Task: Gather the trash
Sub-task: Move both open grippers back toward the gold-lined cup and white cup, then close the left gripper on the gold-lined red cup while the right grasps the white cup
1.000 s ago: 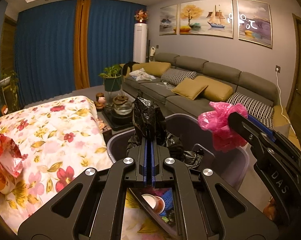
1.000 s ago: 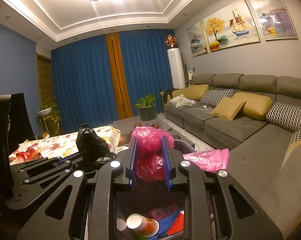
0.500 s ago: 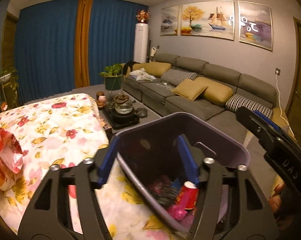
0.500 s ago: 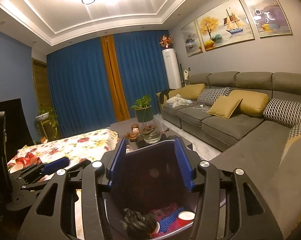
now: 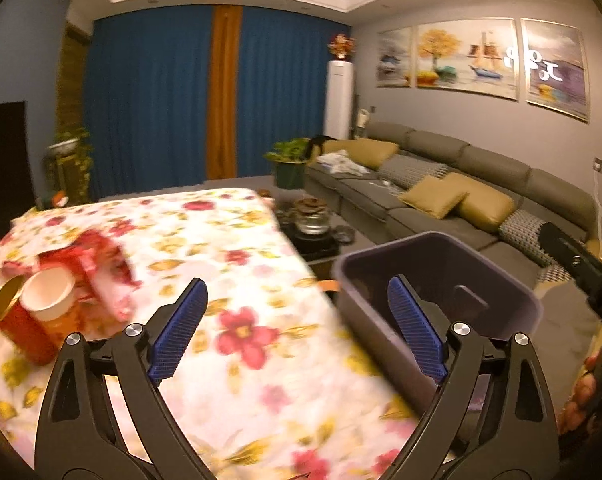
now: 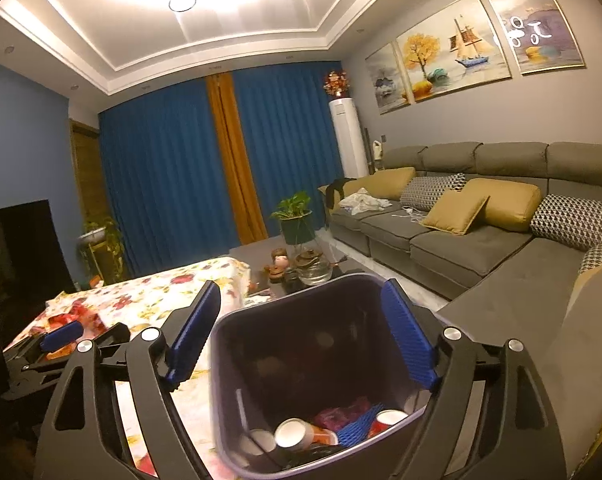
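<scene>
A dark purple bin (image 6: 289, 344) stands at the edge of the flowered table (image 5: 229, 272); inside lie paper cups (image 6: 297, 434), a red wrapper and blue netting. My right gripper (image 6: 301, 336) hangs over the bin, its jaws opening with nothing between them. My left gripper (image 5: 297, 326) is over the tablecloth left of the bin (image 5: 441, 280), jaws opening and empty. On the table's left lie a red can (image 5: 17, 320), a white-lined paper cup (image 5: 49, 296) and a red wrapper (image 5: 97, 264). The left gripper (image 6: 61, 336) also shows at the lower left of the right wrist view.
A grey sofa (image 6: 461, 232) with yellow and patterned cushions runs along the right wall. A low tea table with a glass pot (image 6: 313, 268) and a potted plant (image 6: 297, 220) stand beyond the bin. Blue curtains cover the back wall. A hand (image 5: 581, 400) shows at lower right.
Both grippers opened and dropped their bags, black from the left and pink from the right, into the bin. The left gripper then swung left over the tablecloth; the right stayed over the bin.
</scene>
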A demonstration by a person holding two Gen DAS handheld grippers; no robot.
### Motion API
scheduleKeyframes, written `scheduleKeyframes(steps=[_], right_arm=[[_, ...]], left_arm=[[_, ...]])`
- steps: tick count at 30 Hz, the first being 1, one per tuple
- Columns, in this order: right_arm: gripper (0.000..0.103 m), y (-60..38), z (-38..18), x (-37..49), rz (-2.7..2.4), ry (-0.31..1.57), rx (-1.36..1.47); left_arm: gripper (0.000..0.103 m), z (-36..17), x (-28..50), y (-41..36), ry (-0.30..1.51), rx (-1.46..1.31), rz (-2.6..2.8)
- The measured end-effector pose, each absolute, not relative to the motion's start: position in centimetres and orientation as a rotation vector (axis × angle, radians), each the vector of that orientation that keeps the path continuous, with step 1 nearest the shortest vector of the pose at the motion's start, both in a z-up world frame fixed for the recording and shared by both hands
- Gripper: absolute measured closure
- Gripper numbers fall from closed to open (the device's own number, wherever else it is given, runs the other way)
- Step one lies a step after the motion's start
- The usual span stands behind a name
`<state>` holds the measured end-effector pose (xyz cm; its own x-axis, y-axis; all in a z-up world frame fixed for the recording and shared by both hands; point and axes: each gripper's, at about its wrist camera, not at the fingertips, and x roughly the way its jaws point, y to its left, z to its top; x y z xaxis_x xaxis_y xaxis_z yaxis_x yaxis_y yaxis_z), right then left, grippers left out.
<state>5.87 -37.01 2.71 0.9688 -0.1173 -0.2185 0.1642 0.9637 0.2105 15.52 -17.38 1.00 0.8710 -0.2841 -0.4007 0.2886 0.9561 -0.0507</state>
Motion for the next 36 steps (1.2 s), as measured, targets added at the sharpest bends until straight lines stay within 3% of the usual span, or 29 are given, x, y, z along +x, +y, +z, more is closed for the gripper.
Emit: scheduleKeyframes(steps=[25,32,36], right_arm=[[0.023,-13.9,2.5,12.3,0.257,0.351,0.112],[0.038,-8.5,1.2,14.8,0.315,0.423,0.074],[0.041,-7.1,0.8,16.0,0.328,0.456,0.070]], left_arm=[[0.013,-0.6,13.4,7.8,0.431,-0.089,0.200],[0.013,-0.2,14.4,11.1,0.436,-0.139,0.192],[0.013,-0.3,15.6,11.8,0.459,-0.160,0.172]])
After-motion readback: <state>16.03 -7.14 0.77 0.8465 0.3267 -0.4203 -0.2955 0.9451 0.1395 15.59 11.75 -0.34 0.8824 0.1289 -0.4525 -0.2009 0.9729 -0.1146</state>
